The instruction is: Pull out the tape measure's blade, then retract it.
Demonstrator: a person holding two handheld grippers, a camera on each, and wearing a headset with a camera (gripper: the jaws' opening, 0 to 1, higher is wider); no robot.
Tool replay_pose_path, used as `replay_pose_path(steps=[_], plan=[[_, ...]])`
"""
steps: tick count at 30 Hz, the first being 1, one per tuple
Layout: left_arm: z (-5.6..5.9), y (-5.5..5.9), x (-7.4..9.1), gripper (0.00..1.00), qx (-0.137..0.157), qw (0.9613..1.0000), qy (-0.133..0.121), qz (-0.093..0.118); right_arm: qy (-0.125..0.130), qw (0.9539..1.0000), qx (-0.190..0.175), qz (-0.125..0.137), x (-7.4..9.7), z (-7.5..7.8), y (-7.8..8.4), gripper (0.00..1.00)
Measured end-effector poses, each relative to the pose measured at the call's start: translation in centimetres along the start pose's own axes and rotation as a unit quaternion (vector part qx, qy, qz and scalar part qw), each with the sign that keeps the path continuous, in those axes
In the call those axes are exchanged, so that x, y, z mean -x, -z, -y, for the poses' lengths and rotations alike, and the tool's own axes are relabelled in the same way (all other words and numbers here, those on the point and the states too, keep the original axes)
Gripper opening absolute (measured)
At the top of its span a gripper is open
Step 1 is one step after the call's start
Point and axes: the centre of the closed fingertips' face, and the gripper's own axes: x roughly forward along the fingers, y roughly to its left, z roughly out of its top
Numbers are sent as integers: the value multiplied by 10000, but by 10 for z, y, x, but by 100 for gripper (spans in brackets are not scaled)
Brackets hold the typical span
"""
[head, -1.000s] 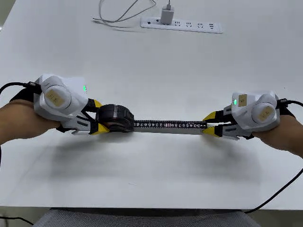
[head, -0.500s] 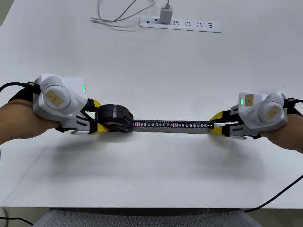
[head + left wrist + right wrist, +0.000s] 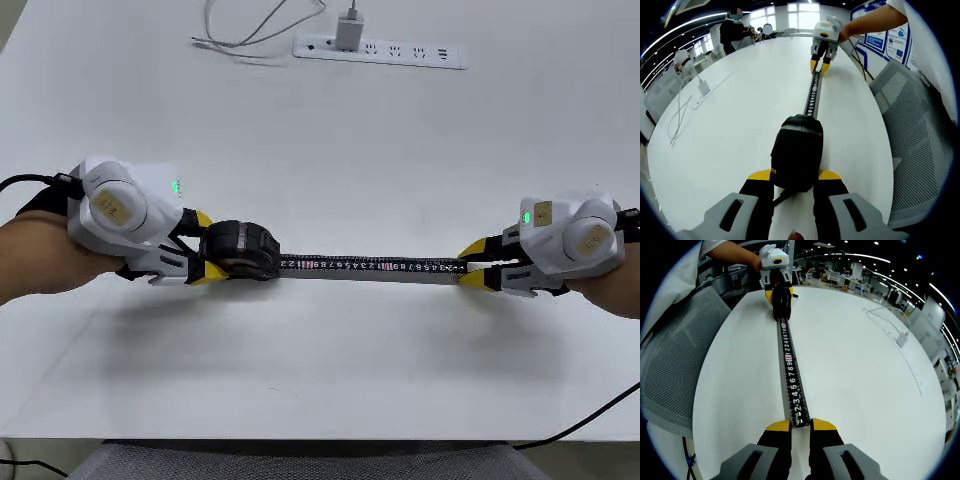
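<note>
The right gripper [image 3: 472,272] is closed on the free end of the blade [image 3: 370,266], and the left gripper [image 3: 208,246] clamps the tape measure's black case [image 3: 243,250] over the white table [image 3: 320,150]. The blade runs straight between them, so the case lies directly left of the right gripper; I judge the return must follow this line.

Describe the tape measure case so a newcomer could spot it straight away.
On the white table, toward its near edge, a numbered blade stretches between the right gripper and the left gripper. The tape measure case sits in the left gripper's jaws: a rounded black block, unlike the white, yellow-tipped grippers.
</note>
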Motion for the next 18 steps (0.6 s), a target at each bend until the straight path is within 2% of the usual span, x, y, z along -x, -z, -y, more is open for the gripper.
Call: replay_pose_path(steps=[18], plan=[[-1, -2, -1, 26, 10, 10000, 3, 22, -72, 9999, 57, -52, 0, -1, 2, 9]])
